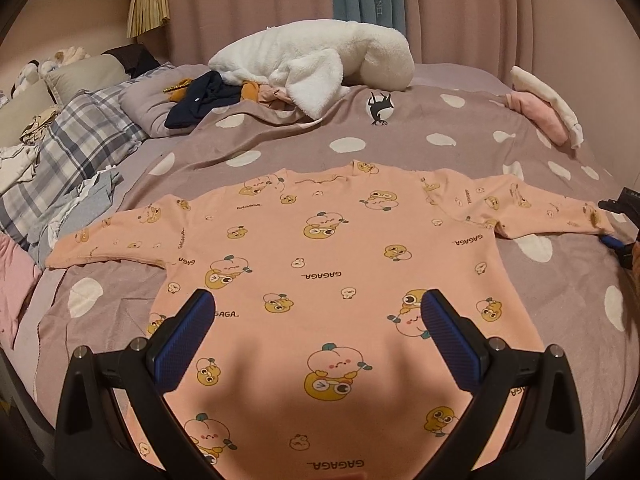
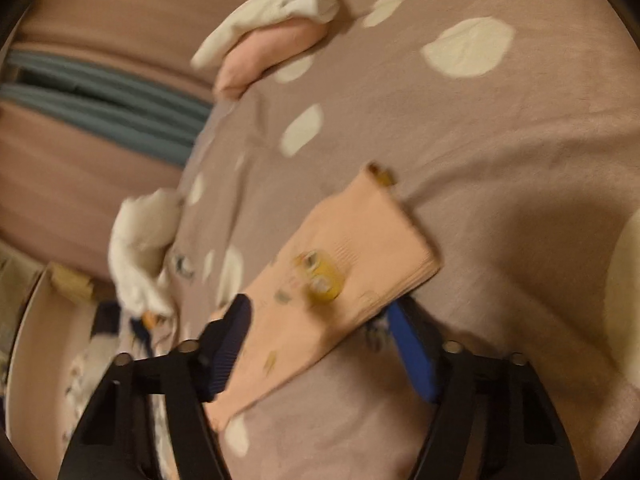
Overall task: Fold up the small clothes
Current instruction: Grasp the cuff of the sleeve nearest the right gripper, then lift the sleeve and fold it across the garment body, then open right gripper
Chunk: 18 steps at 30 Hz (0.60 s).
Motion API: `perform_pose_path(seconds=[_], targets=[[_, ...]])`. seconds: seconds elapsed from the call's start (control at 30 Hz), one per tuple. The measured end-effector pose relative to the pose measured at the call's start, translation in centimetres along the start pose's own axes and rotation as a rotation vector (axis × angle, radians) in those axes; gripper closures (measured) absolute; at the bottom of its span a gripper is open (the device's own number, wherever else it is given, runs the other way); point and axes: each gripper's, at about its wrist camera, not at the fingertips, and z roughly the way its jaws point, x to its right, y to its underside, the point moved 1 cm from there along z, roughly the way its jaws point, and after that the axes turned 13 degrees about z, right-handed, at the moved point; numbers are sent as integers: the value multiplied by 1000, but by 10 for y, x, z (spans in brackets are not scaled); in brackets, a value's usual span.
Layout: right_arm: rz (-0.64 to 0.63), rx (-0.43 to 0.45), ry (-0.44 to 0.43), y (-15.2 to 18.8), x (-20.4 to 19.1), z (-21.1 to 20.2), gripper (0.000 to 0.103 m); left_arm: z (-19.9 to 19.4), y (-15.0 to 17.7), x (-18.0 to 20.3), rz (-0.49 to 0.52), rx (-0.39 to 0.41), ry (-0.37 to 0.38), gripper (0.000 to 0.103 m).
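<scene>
A pink long-sleeved shirt [image 1: 320, 248] with cartoon prints lies flat on the dotted bedspread [image 1: 400, 136], collar away from me and both sleeves spread out. My left gripper [image 1: 318, 300] hovers open over the shirt's lower body, with nothing between its fingers. My right gripper [image 1: 618, 220] is at the tip of the right sleeve. The blurred right wrist view shows the sleeve cuff [image 2: 360, 240] lying flat between the two fingers of the right gripper [image 2: 318, 306]. The cuff is not bunched, and the blue pad [image 2: 412, 356] sits at its edge.
A white fleece heap [image 1: 320, 60] and a navy garment [image 1: 200, 100] lie at the far side of the bed. Folded pink and white clothes [image 1: 548, 108] sit at the far right. A plaid blanket [image 1: 72, 140] and loose clothes crowd the left. Curtains hang behind.
</scene>
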Motion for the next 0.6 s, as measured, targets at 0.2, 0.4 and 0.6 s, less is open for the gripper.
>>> perform_pose_path(seconds=[0.2,0.4,0.6], targets=[[97,81,64,-10,11,-2,85,0,-1,-8,-23,1,-4,0],[17,126,136,1,-9,-3,92,-2,1,-20,-48,1,-8,0],[-131,112,61,27,-70,-12,93,-9,6,-47,-111,-2,-8,0]])
